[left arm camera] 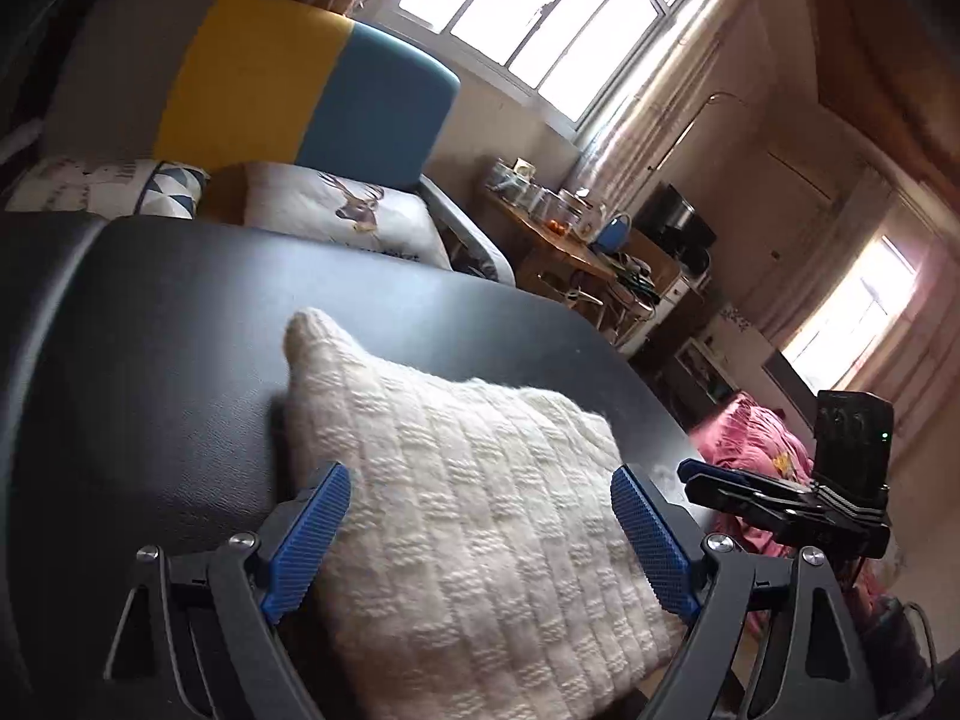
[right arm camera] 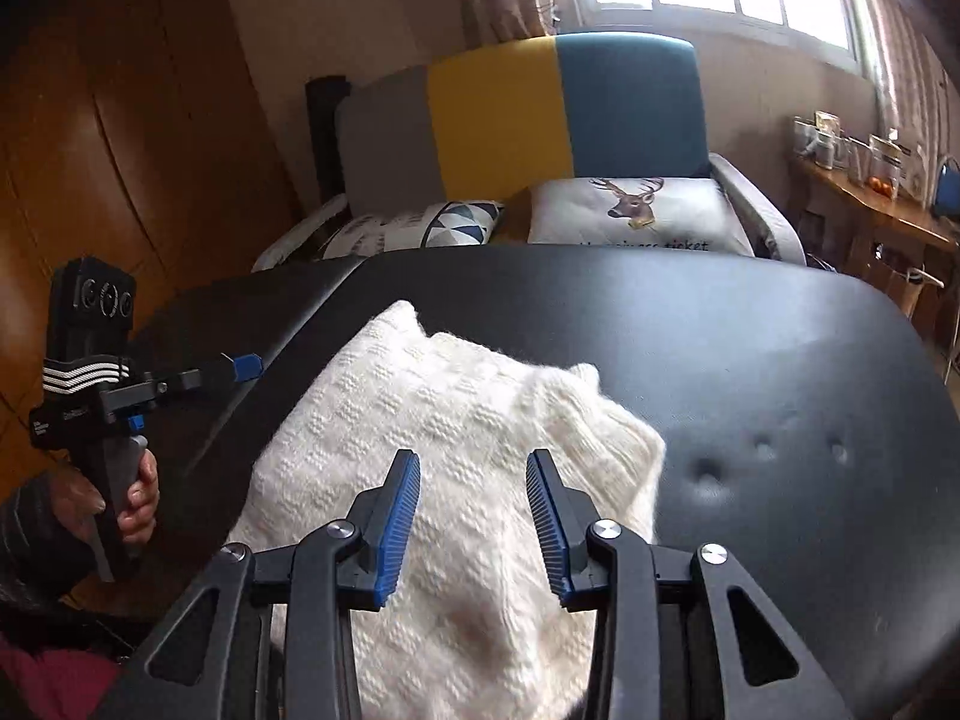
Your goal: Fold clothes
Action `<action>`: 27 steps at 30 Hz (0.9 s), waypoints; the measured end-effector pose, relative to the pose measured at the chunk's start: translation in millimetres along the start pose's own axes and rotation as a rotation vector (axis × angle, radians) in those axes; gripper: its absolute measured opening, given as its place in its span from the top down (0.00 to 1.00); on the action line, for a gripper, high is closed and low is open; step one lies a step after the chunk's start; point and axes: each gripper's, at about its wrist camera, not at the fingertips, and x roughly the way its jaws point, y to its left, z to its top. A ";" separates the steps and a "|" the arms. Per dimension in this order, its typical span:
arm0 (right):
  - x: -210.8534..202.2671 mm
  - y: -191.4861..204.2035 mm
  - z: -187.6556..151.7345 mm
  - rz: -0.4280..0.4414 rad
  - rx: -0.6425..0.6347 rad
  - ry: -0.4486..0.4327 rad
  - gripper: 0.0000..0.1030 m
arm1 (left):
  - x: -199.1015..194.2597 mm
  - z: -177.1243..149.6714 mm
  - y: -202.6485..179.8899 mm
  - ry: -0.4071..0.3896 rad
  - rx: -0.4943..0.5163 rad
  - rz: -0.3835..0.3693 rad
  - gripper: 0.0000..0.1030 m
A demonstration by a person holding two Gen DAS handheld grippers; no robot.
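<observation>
Cream knitted sweater point(right arm camera: 444, 450): lies on the black counter point(right arm camera: 750, 330), folded into a compact, slightly uneven bundle. Left tongs point(left arm camera: 480, 534): jaws wide apart, gripping nothing. Right tongs point(right arm camera: 473, 516): jaws partly apart above the knit, gripping nothing. Status: folding looks nearly finished; only tidying the loose far corner appears left.

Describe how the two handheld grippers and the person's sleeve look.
Both grippers, left gripper and right gripper, have black linkage arms, silver pivot bolts and ribbed blue pads. The left carries a black camera block, white-striped below. The sleeve is dark.
</observation>
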 end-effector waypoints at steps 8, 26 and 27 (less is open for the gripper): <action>76.9 -37.9 -28.6 -0.077 0.073 0.222 0.60 | 54.6 8.1 -11.9 0.154 0.117 -0.005 0.11; 11.5 -85.6 -53.6 0.163 0.369 0.015 0.22 | 38.4 4.2 9.7 0.125 0.011 0.123 0.01; 2.6 -90.7 -56.9 0.186 0.403 0.008 0.16 | 35.0 5.7 19.5 0.125 -0.020 0.124 0.01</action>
